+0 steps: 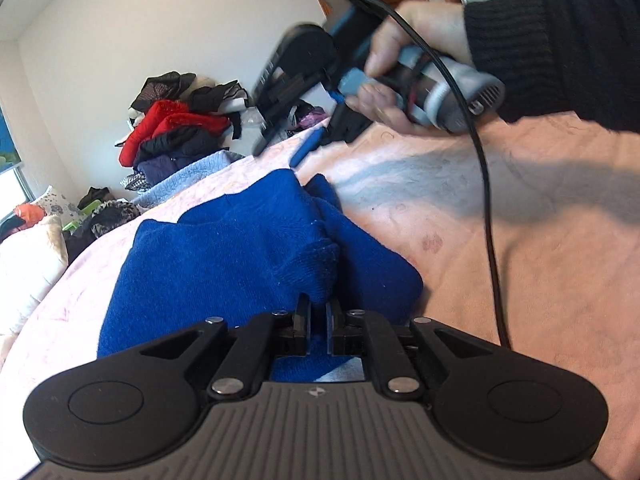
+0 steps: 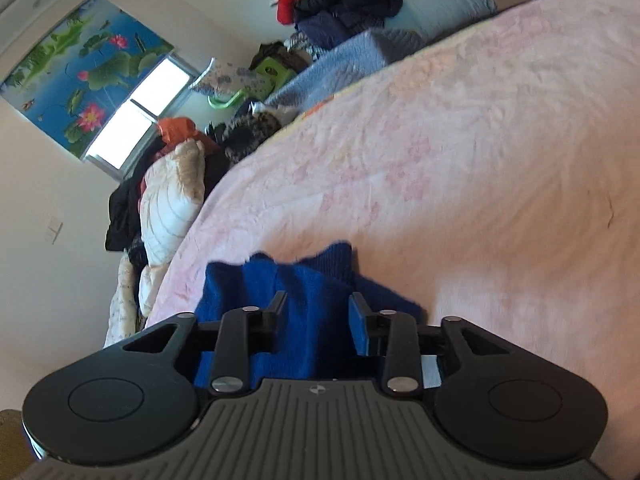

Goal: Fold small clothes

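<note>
A blue knitted garment lies partly folded on the pink bedsheet. My left gripper is shut on a ribbed cuff of the blue garment, at its near edge. My right gripper is open, with the blue garment showing below and between its fingers; nothing is held. In the left wrist view the right gripper is seen, blurred, raised above the bed beyond the garment, held by a hand in a black sleeve.
A heap of red, black and purple clothes sits past the far edge of the bed. A cream quilt and more clothes lie at the left side. A black cable hangs across the sheet. A window is behind.
</note>
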A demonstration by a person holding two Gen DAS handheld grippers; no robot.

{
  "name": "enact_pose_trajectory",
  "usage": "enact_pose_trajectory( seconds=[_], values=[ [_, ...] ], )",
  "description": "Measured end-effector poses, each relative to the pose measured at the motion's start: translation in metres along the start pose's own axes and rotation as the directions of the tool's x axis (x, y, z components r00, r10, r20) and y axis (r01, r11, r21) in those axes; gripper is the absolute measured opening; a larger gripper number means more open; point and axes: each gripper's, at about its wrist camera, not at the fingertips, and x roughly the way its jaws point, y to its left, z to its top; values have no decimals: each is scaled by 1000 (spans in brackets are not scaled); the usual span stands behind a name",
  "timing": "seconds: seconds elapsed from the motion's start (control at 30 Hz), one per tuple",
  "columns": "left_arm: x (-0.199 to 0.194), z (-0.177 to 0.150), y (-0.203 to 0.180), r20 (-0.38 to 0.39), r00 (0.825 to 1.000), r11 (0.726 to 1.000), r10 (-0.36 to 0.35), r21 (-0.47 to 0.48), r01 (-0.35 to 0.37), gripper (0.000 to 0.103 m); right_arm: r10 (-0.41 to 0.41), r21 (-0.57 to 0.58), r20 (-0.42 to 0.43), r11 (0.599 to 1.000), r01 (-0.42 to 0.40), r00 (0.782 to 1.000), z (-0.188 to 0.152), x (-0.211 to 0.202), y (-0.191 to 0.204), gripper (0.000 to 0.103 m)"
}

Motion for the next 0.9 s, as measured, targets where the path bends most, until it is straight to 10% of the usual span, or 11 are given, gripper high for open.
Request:
enact_pose_trajectory(
  seconds=[0.37,0.4,0.5,0.7,0.9],
  values=[
    [6,0,8,-28,999,999,-27,-40,26,8,-163,-424,-178,903,74,970,25,101,82,62],
    [6,0,8,-28,999,999,-30,-44,29,8,-175,-431,-199,900,74,964,24,110,83,60],
    [7,0,12,-28,999,997,-43,-61,41,8,-130,-364,-240,931,35,962,20,125,78,11],
    [7,-1,17,-27,998,995,-62,-83,60,8,-84,-205,-153,977,52,985,26,103,45,10],
    [7,-1,19,-27,997,994,-65,-85,63,8,-60,-147,-109,988,44,992,18,88,44,49]
  ],
)
